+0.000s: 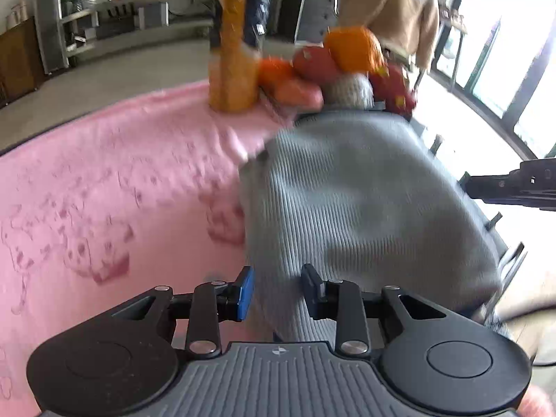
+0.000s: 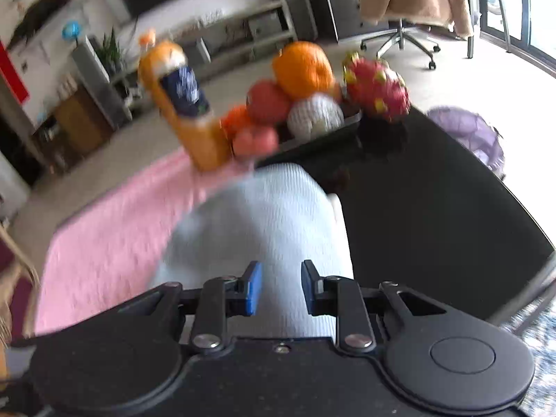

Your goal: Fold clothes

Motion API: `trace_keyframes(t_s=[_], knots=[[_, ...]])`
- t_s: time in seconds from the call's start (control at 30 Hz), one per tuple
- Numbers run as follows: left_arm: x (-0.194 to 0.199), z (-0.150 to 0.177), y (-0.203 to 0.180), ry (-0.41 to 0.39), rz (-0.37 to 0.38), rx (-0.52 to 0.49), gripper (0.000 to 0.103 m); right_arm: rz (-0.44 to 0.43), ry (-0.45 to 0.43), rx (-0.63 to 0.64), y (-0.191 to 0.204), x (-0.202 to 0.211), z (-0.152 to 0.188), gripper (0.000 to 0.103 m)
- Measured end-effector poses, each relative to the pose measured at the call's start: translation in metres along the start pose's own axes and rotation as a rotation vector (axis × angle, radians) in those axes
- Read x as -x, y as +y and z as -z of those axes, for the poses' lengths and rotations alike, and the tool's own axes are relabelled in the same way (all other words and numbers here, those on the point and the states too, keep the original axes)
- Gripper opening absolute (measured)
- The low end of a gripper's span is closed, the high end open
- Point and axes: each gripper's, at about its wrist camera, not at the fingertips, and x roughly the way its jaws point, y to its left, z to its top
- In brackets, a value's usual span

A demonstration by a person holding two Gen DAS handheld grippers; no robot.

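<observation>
— What carries everything?
— A dark table, its bare top filling the right of the right wrist view.
— What lies on it?
— A pink cloth covers the left; a grey ribbed garment lies centre, overlapping its edge. At upper centre an orange bottle stands on the cloth beside a dark tray of fruit.

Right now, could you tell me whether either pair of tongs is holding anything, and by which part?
Nothing is held. The left tongs and right tongs both stand open above the grey ribbed garment, with cloth showing through the gaps.
</observation>
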Motion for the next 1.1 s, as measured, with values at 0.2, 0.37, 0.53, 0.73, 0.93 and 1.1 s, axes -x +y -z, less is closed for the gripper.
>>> trace_keyframes(t_s=[0.2, 0.37, 0.53, 0.73, 0.93, 1.1], knots=[[-0.029, 0.012, 0.002, 0.115, 0.018, 0.071, 0.041, 0.132, 0.082, 0.071, 0.008, -0.027, 0.024, 0.027], [0.009, 0.007, -0.004, 0.074, -0.058, 0.028, 0.040, 0.088, 0.033, 0.085, 0.026, 0.017, 0.018, 0.034], [0.070, -0.002, -0.009, -0.013, -0.106, 0.026, 0.064, 0.027, -0.028, 0.102, 0.046, 0.071, 0.009, 0.075], [0.133, 0.004, -0.015, -0.067, -0.068, 0.022, 0.077, 0.035, -0.024, 0.158, 0.077, 0.128, 0.012, 0.089], [0.170, 0.018, -0.023, -0.079, -0.059, -0.007, 0.087, 0.062, -0.018, 0.152, 0.087, 0.162, 0.022, 0.103], [0.184, 0.030, -0.024, -0.069, -0.036, -0.009, 0.090, 0.122, 0.000, 0.125, 0.086, 0.174, 0.037, 0.103]])
